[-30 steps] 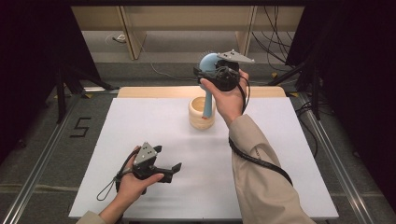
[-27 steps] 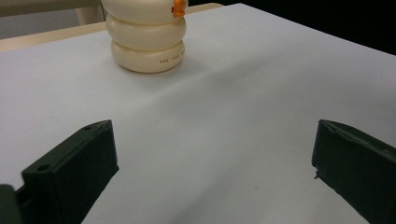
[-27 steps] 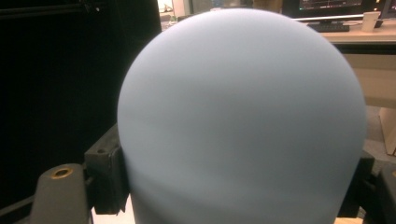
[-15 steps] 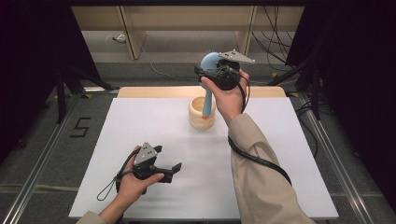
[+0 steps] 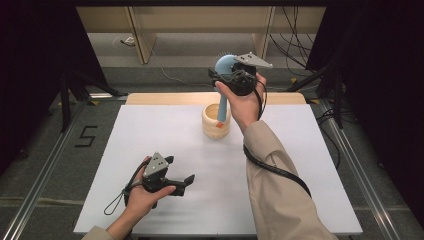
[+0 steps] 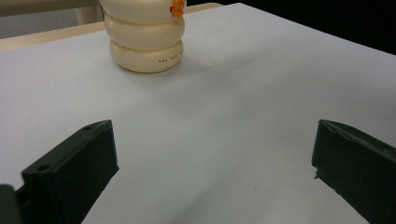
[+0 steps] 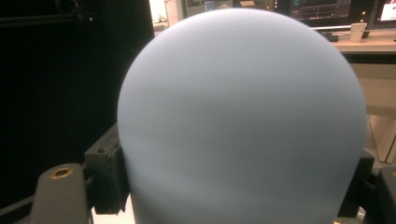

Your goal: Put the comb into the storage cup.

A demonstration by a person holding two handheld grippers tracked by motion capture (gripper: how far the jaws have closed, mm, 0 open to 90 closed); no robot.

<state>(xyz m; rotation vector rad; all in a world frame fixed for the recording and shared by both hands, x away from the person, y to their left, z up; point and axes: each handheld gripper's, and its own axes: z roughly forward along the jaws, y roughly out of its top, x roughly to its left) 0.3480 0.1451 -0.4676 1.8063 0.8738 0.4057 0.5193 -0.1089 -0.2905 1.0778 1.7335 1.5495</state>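
Nothing has shifted: right gripper [image 5: 227, 75] still clamps the blue brush [image 5: 223, 67], handle in the cup [image 5: 216, 121]; left gripper [image 5: 181, 181] jaws gape empty, lower left

Brush [image 5: 223, 85] in holder [image 5: 216, 127], mid-table [image 5: 300, 165].

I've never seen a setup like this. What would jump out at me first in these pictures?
Probably the pale blue hairbrush, held high over the far side of the white table by the right gripper, its jaws clamped on the round head, its handle reaching down into a cream ribbed holder. Nearer the person, the left gripper rests low on the table, jaws wide apart with nothing between them.
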